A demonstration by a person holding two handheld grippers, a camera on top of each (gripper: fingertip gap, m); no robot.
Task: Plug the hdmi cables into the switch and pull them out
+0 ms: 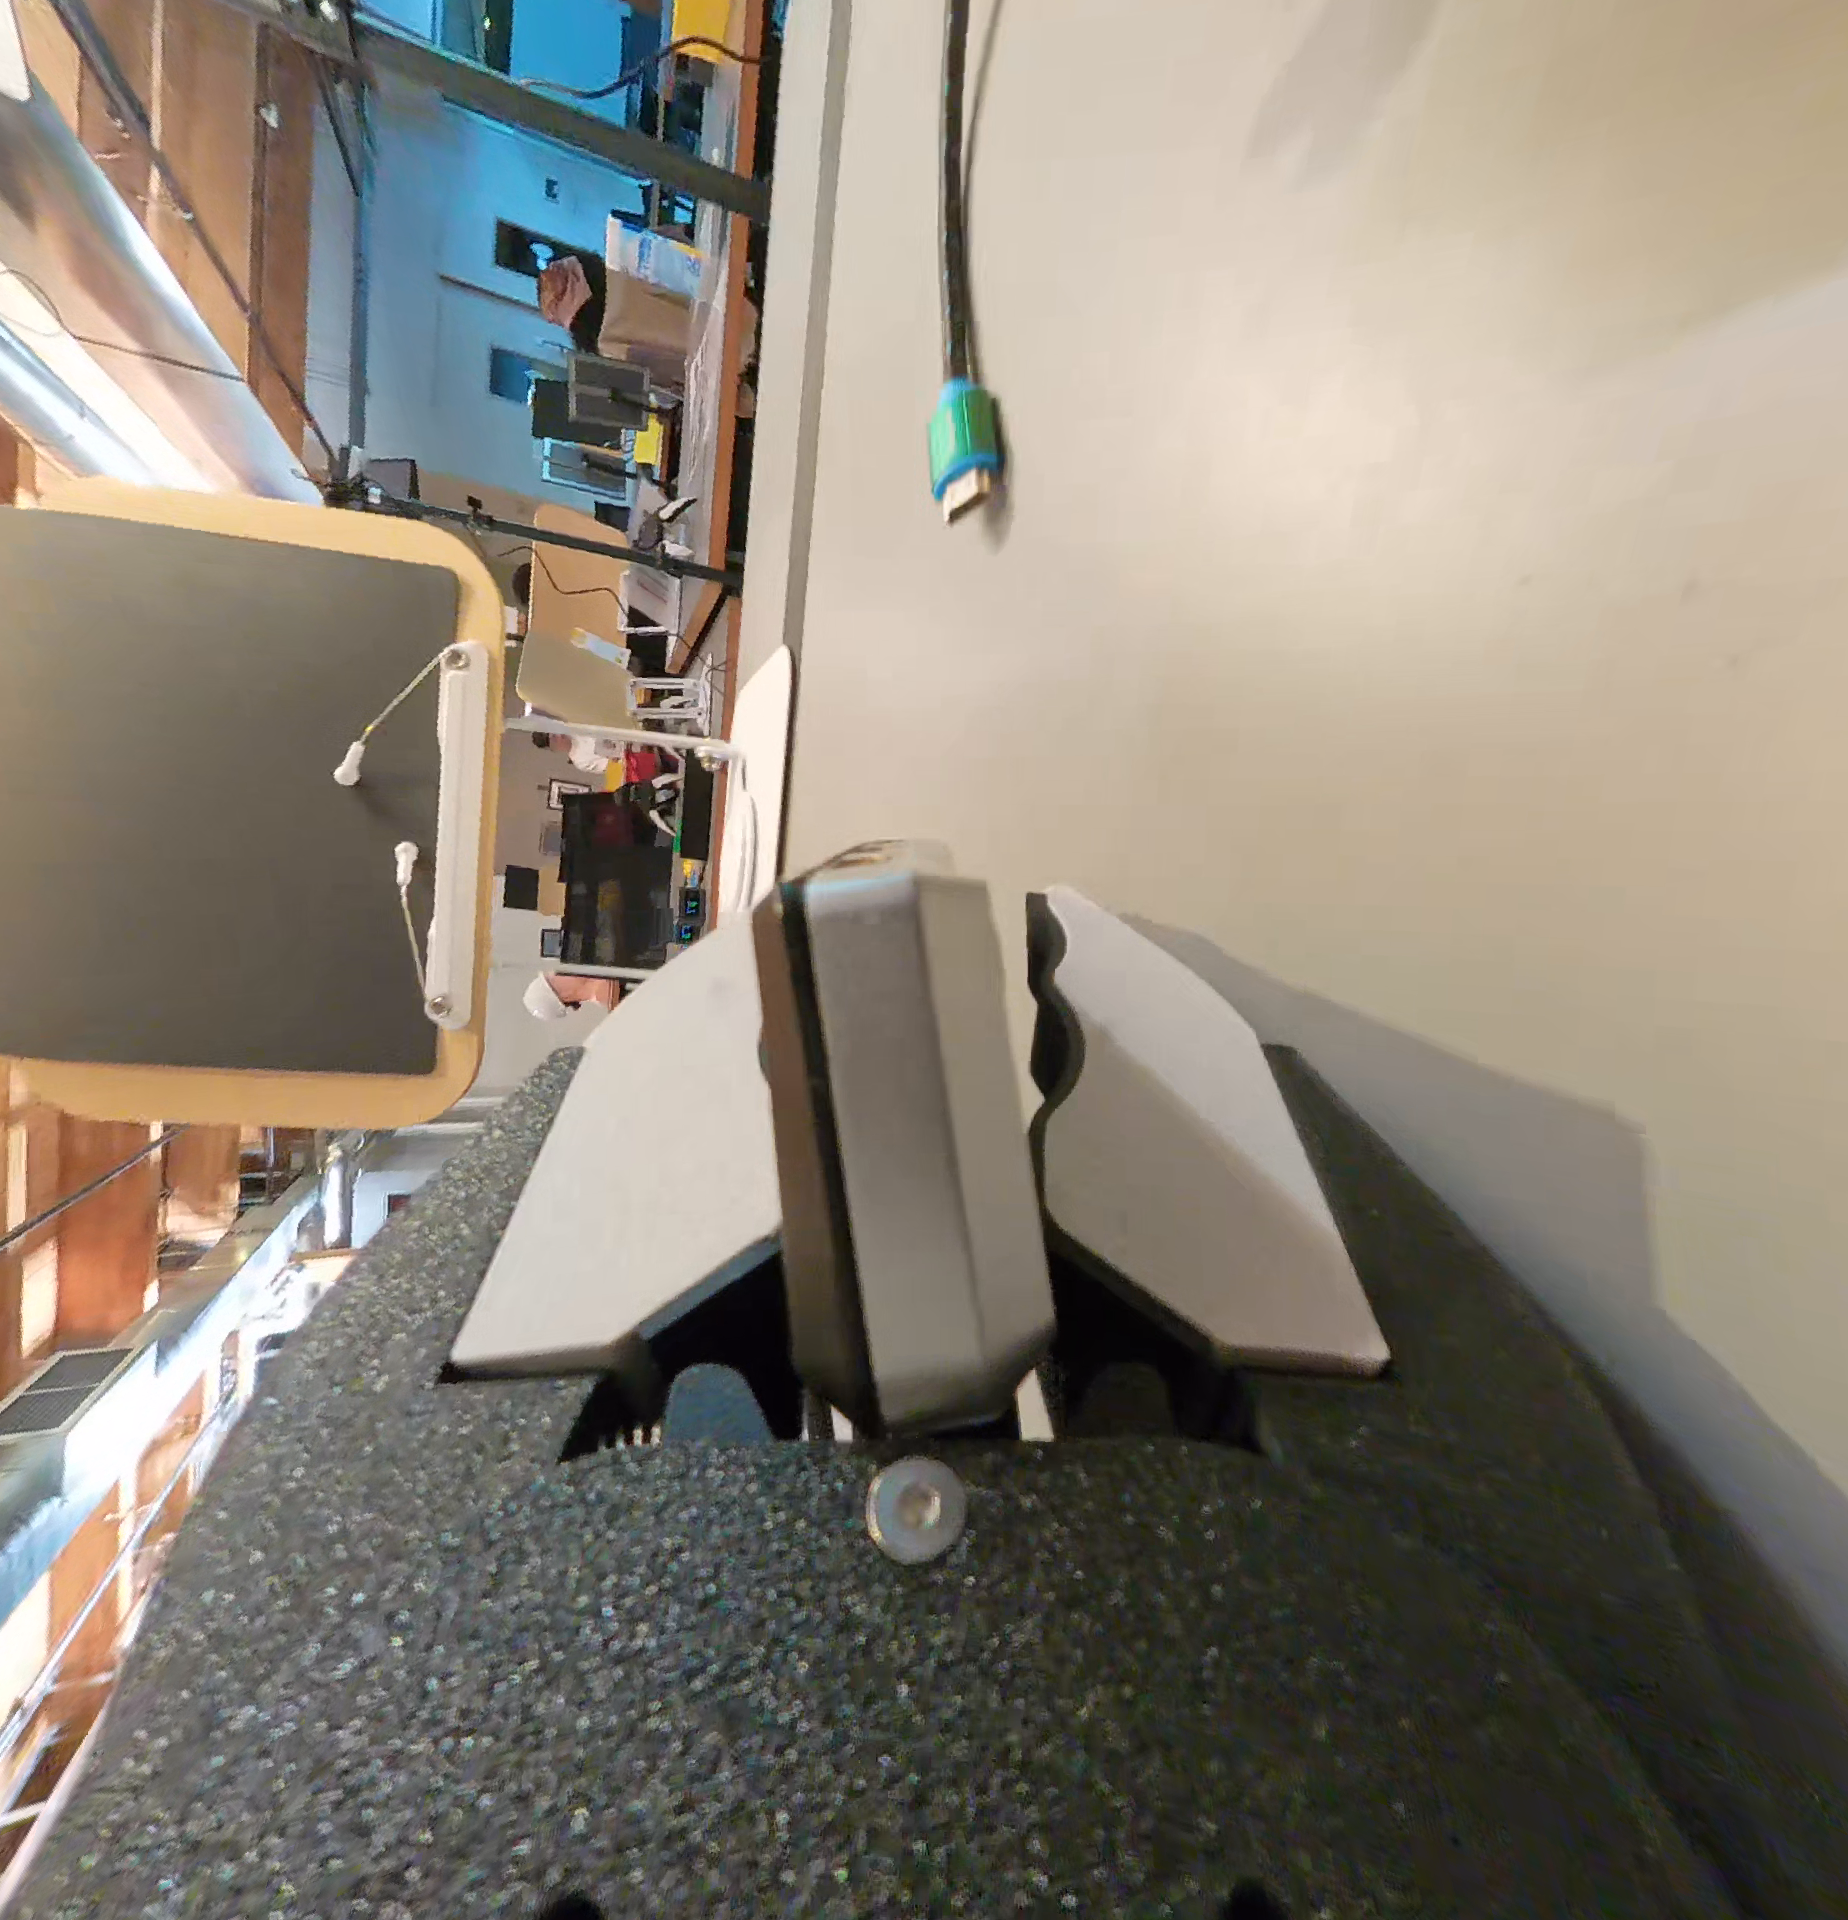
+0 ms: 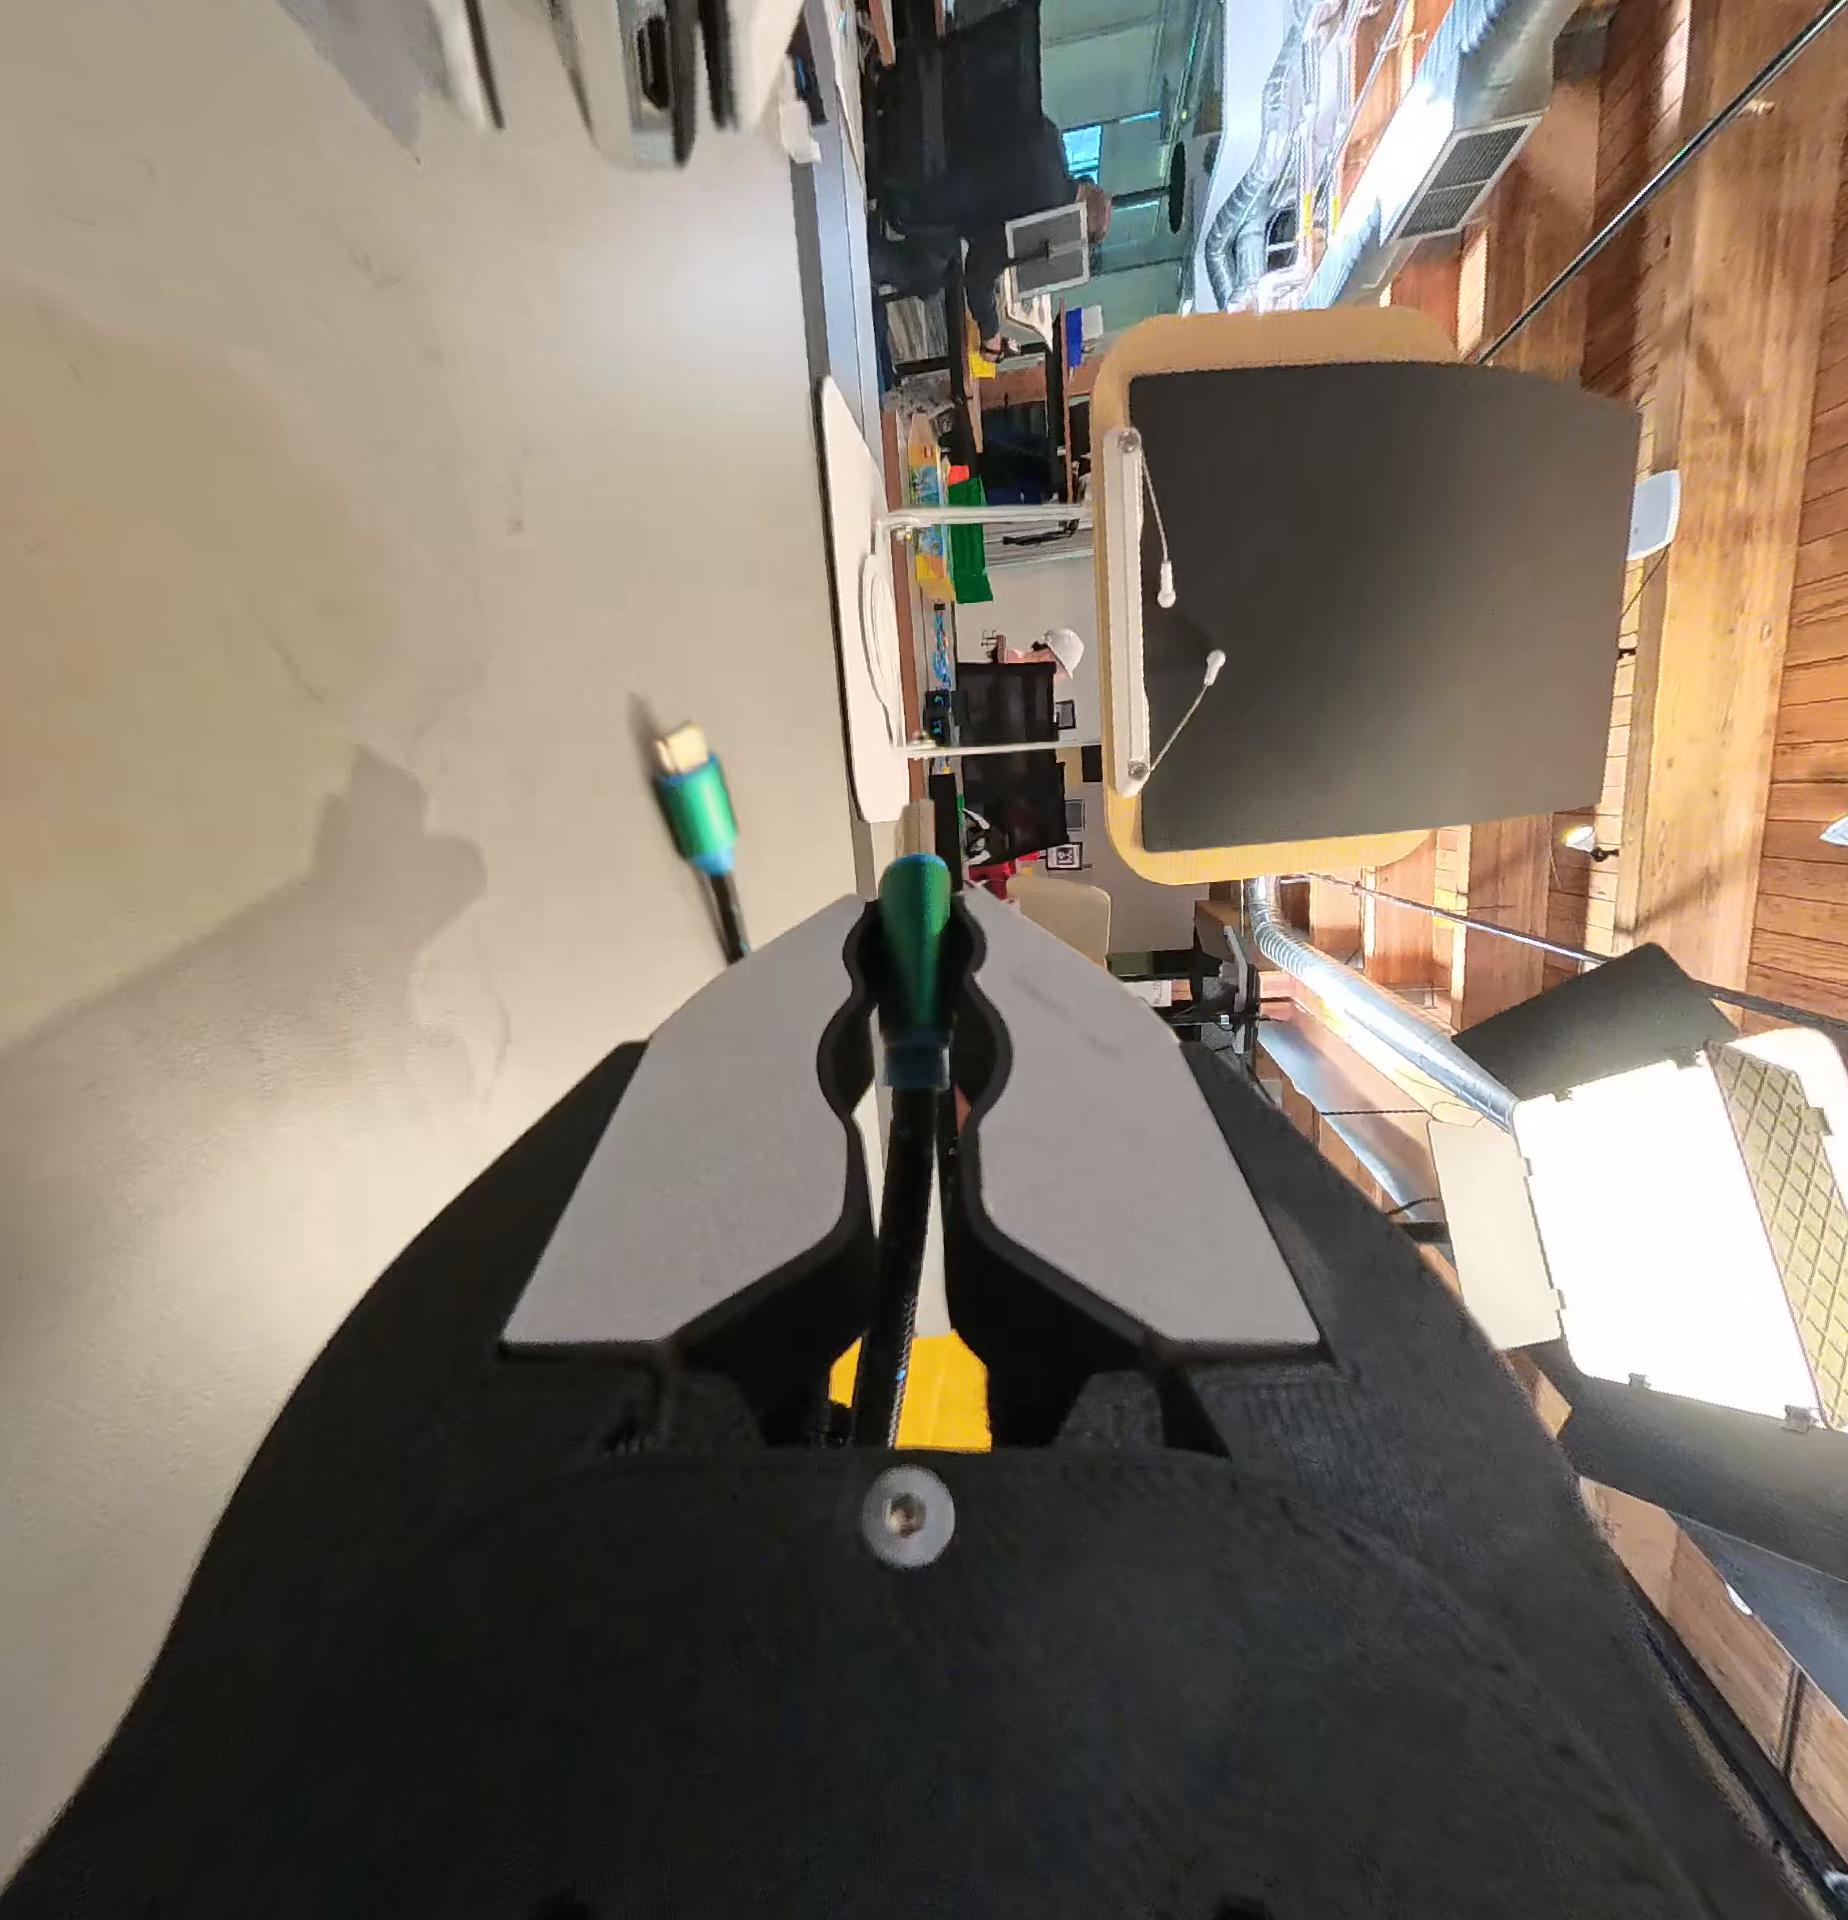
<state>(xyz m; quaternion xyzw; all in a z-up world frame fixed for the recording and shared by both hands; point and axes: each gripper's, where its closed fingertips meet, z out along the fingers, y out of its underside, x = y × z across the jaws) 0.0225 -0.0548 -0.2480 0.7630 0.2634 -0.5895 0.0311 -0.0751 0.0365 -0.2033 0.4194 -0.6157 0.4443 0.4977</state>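
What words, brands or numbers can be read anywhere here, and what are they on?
Nothing here reads clearly.
Grey switch in the left claw: no marking shows on its visible faces.
Green plug in the right claw: plain, no print visible.
Loose green plug on the table: plain.
Boxes far behind: printed, too small and blurred to read.
Small lit displays far behind: too blurred to read.

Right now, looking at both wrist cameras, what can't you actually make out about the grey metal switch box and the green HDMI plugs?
- Left wrist view: the grey metal switch box shows edge-on between the fingers; its ports are hidden.
- Right wrist view: the held green HDMI plug has its metal tip hidden beyond the fingertips.
- Right wrist view: the other gripper at the top edge is blurred and cut off.
- Both views: the loose green HDMI plug's cable runs out of frame.
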